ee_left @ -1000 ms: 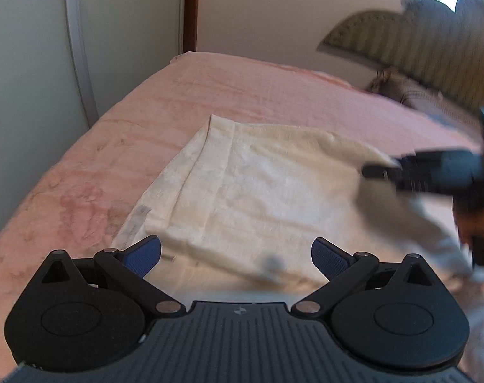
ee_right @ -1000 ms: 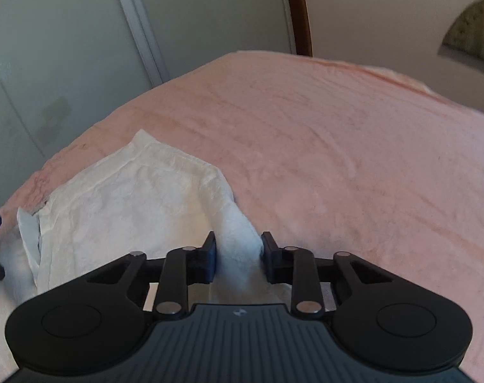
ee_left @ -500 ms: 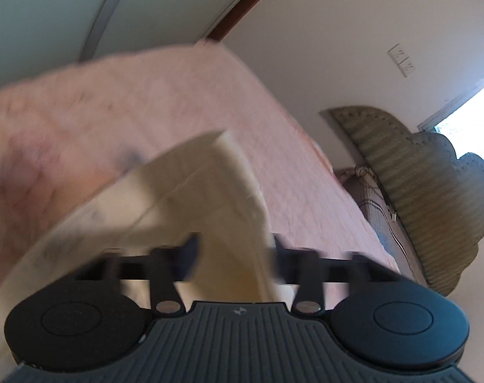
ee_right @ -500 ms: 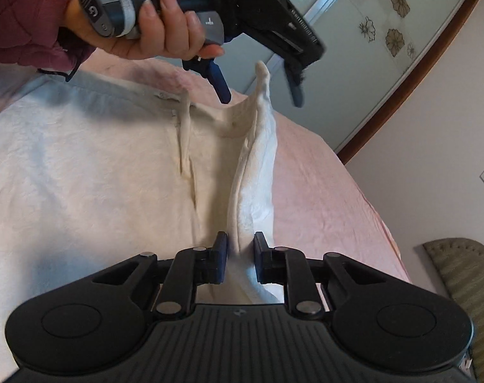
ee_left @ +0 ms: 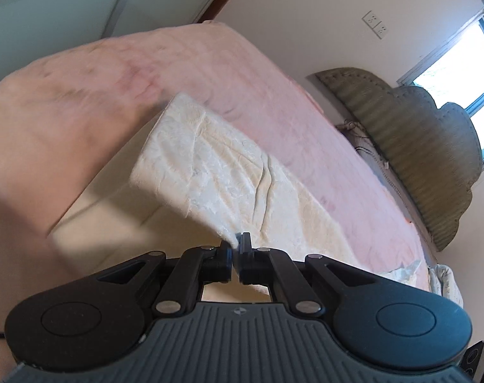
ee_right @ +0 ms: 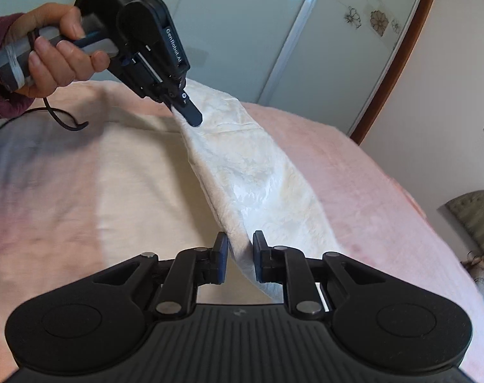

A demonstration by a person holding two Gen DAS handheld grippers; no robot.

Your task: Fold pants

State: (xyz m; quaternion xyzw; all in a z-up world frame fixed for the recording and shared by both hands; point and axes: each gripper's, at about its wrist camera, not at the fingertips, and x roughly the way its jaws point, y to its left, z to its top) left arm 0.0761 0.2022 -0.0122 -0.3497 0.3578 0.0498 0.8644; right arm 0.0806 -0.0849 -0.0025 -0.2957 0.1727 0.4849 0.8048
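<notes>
The cream-white pants [ee_left: 229,188] lie on the pink bed, with one edge lifted off the bed between both grippers. My left gripper [ee_left: 236,245] is shut on a corner of the lifted fabric. It also shows in the right wrist view [ee_right: 190,116], held by a hand at the upper left. My right gripper [ee_right: 239,249] is shut on the other end of the same lifted edge of the pants [ee_right: 261,175]. The raised cloth stretches as a taut ridge between the two. The rest of the pants lies flat on the bed to the left [ee_right: 130,172].
The pink bedspread [ee_left: 273,102] reaches around the pants. A padded olive headboard [ee_left: 417,146] stands at the right with a window above it. Glass sliding doors [ee_right: 305,41] stand behind the bed. A cable [ee_right: 63,118] hangs from the left gripper.
My left gripper has closed on the pants edge; it was open a second ago. Both grippers have lifted the edge off the bed and now hold it stretched between them.
</notes>
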